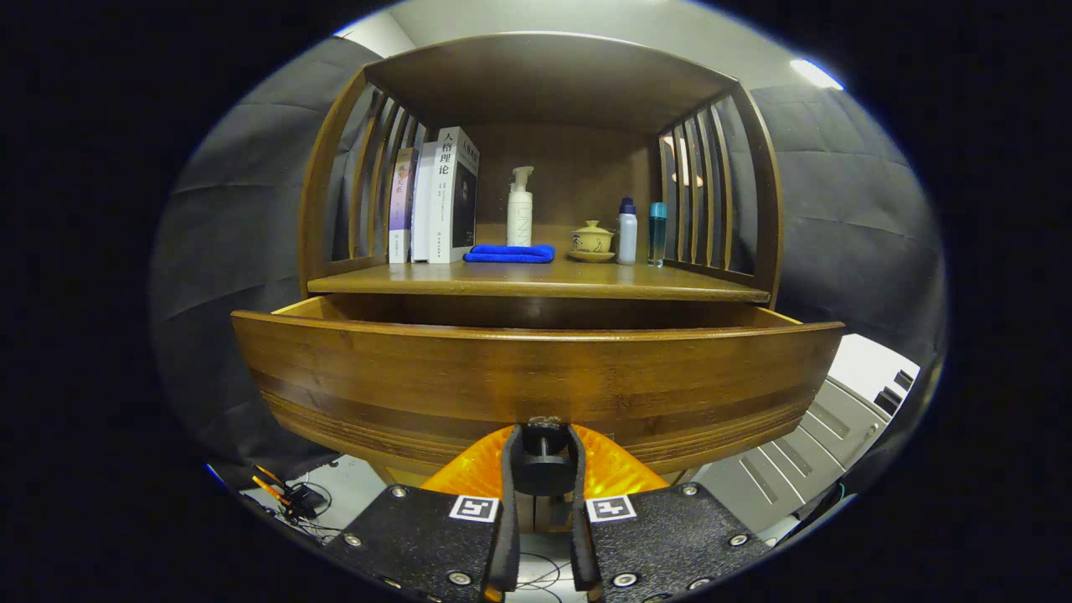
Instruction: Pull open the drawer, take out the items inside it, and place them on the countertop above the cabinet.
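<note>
The hand-held gripper [543, 456] is closing narrowly on the drawer knob [543, 463], both fingers pressing against its dark round body, one on each side. The knob is sitting on the lower middle of the drawer front [536, 381], straight ahead of the fingers, so any further pull runs back along the gripper's own line, away from the cabinet. The drawer [536, 322] is standing partly open, its long axis running side to side across the fingers, and its front panel is rising above the fingers, hiding the interior; I cannot tell what is lying inside.

Above and beyond the drawer, the cabinet's countertop [536, 280] is carrying a row of upright books [435, 197], a folded blue cloth [510, 253], a white pump bottle [519, 208], a lidded tea bowl on a saucer [592, 240], a small white bottle with a blue cap [627, 232] and a teal bottle [657, 233]. Bare wood is showing along the countertop's front edge, which looks like the likeliest landing place for the items. Slatted sides and a wooden top are enclosing that shelf space. Dark cloth is hanging round the booth, cables [289, 498] are trailing on the pale floor below, and ceiling lights [814, 74] are glowing overhead.
</note>
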`<state>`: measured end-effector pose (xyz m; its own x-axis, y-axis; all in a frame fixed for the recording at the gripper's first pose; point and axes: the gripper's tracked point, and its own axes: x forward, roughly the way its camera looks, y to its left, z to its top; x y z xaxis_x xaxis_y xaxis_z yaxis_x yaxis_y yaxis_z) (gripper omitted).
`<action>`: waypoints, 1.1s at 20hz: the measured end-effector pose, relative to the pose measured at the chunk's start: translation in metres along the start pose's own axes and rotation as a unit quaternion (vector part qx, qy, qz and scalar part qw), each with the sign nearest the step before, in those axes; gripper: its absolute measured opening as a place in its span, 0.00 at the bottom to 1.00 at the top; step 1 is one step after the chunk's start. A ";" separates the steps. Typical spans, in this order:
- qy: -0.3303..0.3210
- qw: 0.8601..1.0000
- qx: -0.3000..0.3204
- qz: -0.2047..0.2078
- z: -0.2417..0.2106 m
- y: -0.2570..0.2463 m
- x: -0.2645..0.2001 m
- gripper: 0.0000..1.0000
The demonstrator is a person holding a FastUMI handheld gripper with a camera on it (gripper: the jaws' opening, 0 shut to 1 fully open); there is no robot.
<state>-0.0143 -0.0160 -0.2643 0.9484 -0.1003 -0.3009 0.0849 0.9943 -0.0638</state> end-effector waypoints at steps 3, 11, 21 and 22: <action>0.005 1.000 0.006 0.003 -0.010 -0.004 -0.027 0.24; 0.030 1.000 0.007 0.007 -0.032 0.006 -0.075 0.24; 0.027 0.999 0.022 0.032 0.065 0.014 -0.098 0.81; 0.037 0.999 0.020 0.032 0.074 0.016 -0.095 0.88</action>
<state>-0.0800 0.0116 -0.1665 0.9269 -0.0365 -0.3736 0.0375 0.9993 -0.0045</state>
